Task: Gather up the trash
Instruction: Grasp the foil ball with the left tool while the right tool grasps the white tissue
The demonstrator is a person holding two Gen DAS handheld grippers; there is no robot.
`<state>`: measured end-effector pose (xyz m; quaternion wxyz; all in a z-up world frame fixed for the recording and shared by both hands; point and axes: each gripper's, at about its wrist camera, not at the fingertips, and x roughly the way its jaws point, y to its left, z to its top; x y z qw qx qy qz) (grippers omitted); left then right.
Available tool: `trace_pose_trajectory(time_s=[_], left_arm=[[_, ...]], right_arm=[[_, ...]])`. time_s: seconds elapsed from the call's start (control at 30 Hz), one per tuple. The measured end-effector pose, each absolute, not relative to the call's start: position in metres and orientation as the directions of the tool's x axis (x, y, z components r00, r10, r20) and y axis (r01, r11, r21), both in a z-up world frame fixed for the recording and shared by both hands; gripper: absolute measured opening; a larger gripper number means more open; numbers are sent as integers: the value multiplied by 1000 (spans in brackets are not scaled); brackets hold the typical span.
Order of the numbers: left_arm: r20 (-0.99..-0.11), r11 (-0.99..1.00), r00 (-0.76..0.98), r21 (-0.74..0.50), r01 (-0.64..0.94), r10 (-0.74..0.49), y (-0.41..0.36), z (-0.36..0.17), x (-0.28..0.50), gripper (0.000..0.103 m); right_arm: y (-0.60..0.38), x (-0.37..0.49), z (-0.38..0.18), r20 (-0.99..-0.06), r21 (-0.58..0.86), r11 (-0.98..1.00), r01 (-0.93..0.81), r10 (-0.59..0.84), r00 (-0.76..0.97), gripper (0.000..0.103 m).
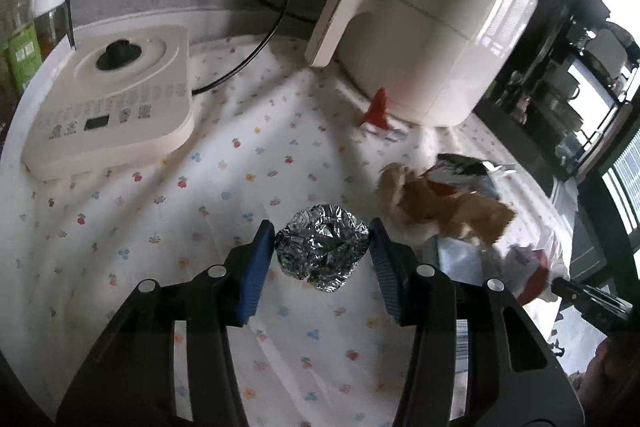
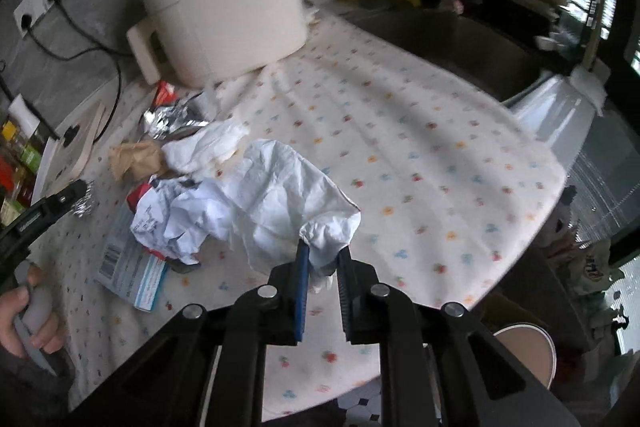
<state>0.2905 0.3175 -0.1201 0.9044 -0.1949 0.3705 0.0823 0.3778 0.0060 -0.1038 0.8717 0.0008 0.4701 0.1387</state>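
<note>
In the left wrist view my left gripper (image 1: 322,237) stands around a crumpled foil ball (image 1: 322,247) on the flowered cloth; both pads touch its sides. In the right wrist view my right gripper (image 2: 323,253) is shut on a corner of a crumpled white paper sheet (image 2: 280,195), lifted a little off the cloth. More trash lies behind it: a crumpled printed paper (image 2: 176,223), a brown paper wad (image 2: 136,157), a white tissue (image 2: 208,143), foil (image 2: 172,119) and a flat blue-white package (image 2: 132,267).
A white air fryer (image 1: 432,23) stands at the back, a white appliance base (image 1: 112,99) with a black cord to its left. A sink (image 2: 452,47) lies far right. A paper cup (image 2: 528,351) sits below the table edge. Bottles stand at far left (image 1: 24,27).
</note>
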Motion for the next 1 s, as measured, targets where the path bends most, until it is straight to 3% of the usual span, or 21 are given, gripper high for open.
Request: trace_pose_trajectory(time_s=[0.43, 1.0], left_arm=[[-650, 931, 760, -282, -232, -7, 244, -81, 274, 49], [-643, 964, 755, -258, -60, -125, 51, -58, 266, 49]], right_arm=[[-66, 358, -92, -778, 208, 955, -212, 293, 556, 14], [-236, 303, -80, -763, 241, 958, -153, 284, 581, 14]])
